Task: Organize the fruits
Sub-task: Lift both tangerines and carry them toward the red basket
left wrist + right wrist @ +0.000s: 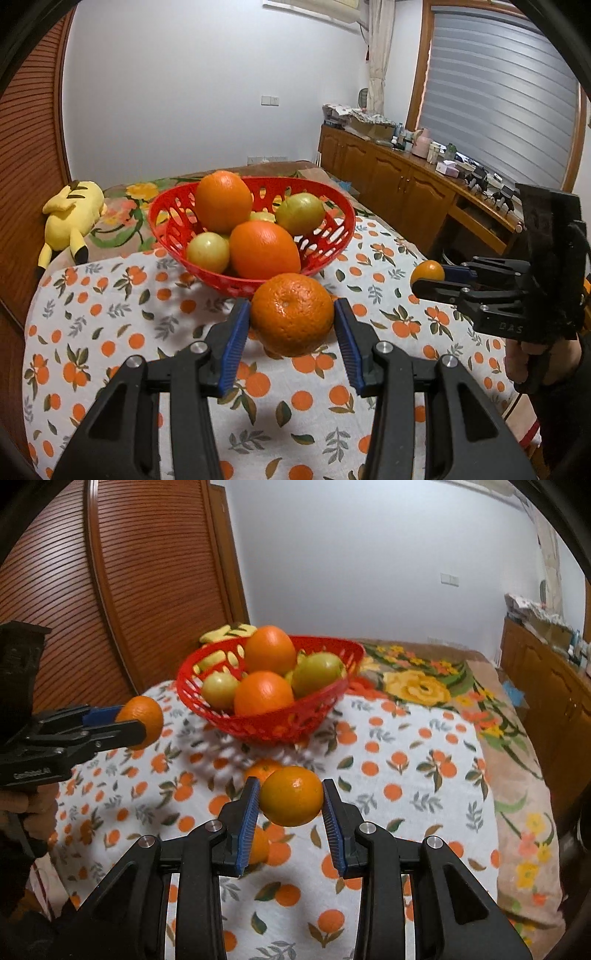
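A red slotted basket (334,242) (280,727) stands on the orange-print cloth, holding two big oranges (264,249) and several green-yellow fruits (300,213). My left gripper (291,306) is shut on a bumpy mandarin (291,319), held above the cloth just in front of the basket. The right wrist view shows that gripper (135,719) at the left with its mandarin (146,716). My right gripper (291,786) is shut on a smaller smooth orange (291,797), also lifted; it appears at the right in the left wrist view (430,278). What looks like another mandarin (264,768) lies on the cloth behind it.
A yellow plush toy (72,214) lies at the far left, beyond the cloth (147,332). A floral blanket (424,686) covers the surface behind and right of the basket. A cluttered wooden sideboard (399,177) runs along the right, and a louvred wooden door (110,590) stands at the left.
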{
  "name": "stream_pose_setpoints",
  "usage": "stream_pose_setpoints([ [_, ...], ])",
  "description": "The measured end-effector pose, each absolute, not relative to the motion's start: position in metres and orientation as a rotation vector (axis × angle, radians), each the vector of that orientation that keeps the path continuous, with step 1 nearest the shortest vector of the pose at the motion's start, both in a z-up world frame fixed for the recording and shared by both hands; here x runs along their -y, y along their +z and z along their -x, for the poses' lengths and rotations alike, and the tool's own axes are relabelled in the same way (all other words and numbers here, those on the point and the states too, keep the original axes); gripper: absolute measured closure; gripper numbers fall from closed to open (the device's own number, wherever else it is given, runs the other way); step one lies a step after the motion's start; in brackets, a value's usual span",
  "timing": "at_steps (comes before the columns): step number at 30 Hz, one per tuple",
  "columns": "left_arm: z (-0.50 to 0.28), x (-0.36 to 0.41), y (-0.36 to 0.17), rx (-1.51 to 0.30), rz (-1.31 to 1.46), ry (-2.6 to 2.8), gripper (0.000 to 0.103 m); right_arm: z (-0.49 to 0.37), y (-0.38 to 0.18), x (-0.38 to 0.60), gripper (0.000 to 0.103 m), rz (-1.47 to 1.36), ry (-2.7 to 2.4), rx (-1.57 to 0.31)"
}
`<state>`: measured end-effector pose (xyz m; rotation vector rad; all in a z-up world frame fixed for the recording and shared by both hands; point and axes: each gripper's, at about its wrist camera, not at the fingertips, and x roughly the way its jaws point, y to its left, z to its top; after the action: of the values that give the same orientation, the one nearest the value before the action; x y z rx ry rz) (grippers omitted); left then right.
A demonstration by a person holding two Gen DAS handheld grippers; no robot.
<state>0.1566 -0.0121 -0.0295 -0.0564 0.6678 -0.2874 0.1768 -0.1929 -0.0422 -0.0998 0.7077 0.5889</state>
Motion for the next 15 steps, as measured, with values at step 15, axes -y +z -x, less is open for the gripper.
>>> stream_pose_setpoints([
  [15,-0.167,0.005,-0.022,-0.645,0.055,-0.275,0.058,-0.185,-0.015,0.169,0.070,0.124,0.635,-0.649],
])
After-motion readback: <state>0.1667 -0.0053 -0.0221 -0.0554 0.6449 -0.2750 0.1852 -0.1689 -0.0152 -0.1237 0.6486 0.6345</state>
